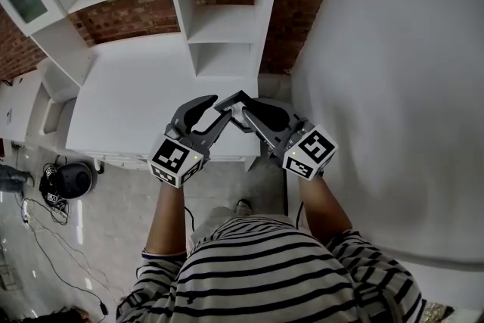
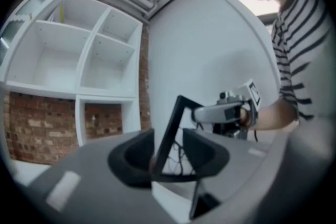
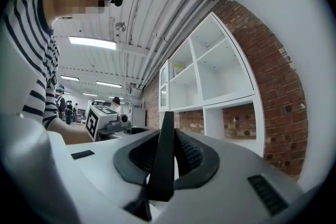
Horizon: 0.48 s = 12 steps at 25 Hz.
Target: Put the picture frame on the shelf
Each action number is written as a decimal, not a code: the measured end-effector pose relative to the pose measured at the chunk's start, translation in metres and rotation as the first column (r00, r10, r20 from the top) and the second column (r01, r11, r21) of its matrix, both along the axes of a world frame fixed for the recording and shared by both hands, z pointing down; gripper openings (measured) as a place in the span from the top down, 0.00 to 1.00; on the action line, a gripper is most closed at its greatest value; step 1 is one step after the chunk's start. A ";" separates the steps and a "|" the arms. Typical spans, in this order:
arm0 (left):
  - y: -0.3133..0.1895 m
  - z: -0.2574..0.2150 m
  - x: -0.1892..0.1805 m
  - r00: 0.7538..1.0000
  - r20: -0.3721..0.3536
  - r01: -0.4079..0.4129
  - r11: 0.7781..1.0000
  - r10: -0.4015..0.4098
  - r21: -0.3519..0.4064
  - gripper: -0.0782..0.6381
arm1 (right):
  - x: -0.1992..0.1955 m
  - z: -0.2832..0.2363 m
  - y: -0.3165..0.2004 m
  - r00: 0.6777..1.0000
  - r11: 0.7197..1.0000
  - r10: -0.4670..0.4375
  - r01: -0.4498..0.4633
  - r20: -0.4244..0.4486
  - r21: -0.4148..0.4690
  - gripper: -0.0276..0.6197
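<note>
Picture frame (image 3: 164, 155), thin and dark, hangs in the air between two hand-held grippers above a white table (image 1: 136, 102), well short of the white shelf unit (image 1: 224, 25) at 12 o'clock in the head view. The right gripper (image 1: 243, 111) pinches one edge of the frame, its ribbed pads closed on the dark bar. The left gripper (image 1: 217, 110) has its jaws spread wide, the opposite edge standing between them with no pad seen pressing on it, so the load appears to rest on the right hand alone. The carry toward 12 o'clock calls for a firm, level right grip. The left jaws should either close on their edge or draw clear toward 9 o'clock first, since a thin bar caught loosely between open jaws could twist the frame in its single pinch. The open compartments (all bare in these views) leave room, but the upright dividers (image 1: 181, 19) and the board edges are the things to miss. The lower edge wants to go down flat on a board before the right jaws let go. Whether the frame has a back prop to stand on cannot be told. A brick wall (image 1: 125, 15) shows behind the unit at 10 o'clock. No brand, label or legible writing appears anywhere; the marker cubes (image 1: 178, 160) on the grippers carry only black-and-white square patterns, not text.
</note>
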State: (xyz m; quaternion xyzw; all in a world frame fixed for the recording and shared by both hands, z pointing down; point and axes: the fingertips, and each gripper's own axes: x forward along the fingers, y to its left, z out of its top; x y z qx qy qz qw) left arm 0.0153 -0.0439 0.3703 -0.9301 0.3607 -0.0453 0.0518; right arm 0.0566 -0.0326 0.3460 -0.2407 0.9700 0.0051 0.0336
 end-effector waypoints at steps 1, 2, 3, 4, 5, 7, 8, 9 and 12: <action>-0.002 -0.001 0.002 1.000 0.009 -0.003 1.000 0.003 0.006 0.67 | -0.001 0.000 -0.002 1.000 1.000 -0.002 0.002 -0.004 0.000 0.86; -0.004 -0.002 0.003 1.000 0.021 -0.005 1.000 0.005 0.014 0.67 | -0.002 0.000 -0.004 1.000 1.000 -0.003 0.003 -0.008 0.001 0.86; -0.007 -0.003 0.005 0.999 0.033 -0.006 1.000 0.005 0.025 0.67 | -0.003 -0.001 -0.006 1.000 1.000 -0.004 0.004 -0.011 0.003 0.86; -0.010 -0.006 0.006 0.999 0.044 -0.004 0.999 0.002 0.039 0.67 | -0.004 -0.002 -0.008 1.000 1.000 -0.005 0.005 -0.012 0.004 0.86; -0.013 -0.008 0.007 0.999 0.052 0.000 0.999 -0.003 0.053 0.67 | -0.005 -0.002 -0.010 1.000 1.000 -0.004 0.004 -0.011 0.003 0.86; -0.021 -0.010 0.006 0.998 0.064 0.011 0.997 -0.016 0.075 0.67 | -0.008 -0.002 -0.015 1.000 1.000 -0.002 0.002 -0.014 0.002 0.86; -0.025 -0.010 0.005 0.997 0.072 0.017 0.996 -0.023 0.083 0.68 | -0.011 -0.002 -0.018 1.000 1.000 0.001 -0.001 -0.020 0.003 0.86; -0.029 -0.010 0.003 0.996 0.083 0.021 0.996 -0.029 0.092 0.68 | -0.013 -0.002 -0.021 1.000 1.000 0.006 -0.006 -0.027 0.003 0.86; -0.040 -0.010 0.000 0.990 0.133 0.020 0.993 -0.036 0.120 0.72 | -0.019 -0.001 -0.035 0.999 1.000 0.020 -0.020 -0.036 -0.005 0.86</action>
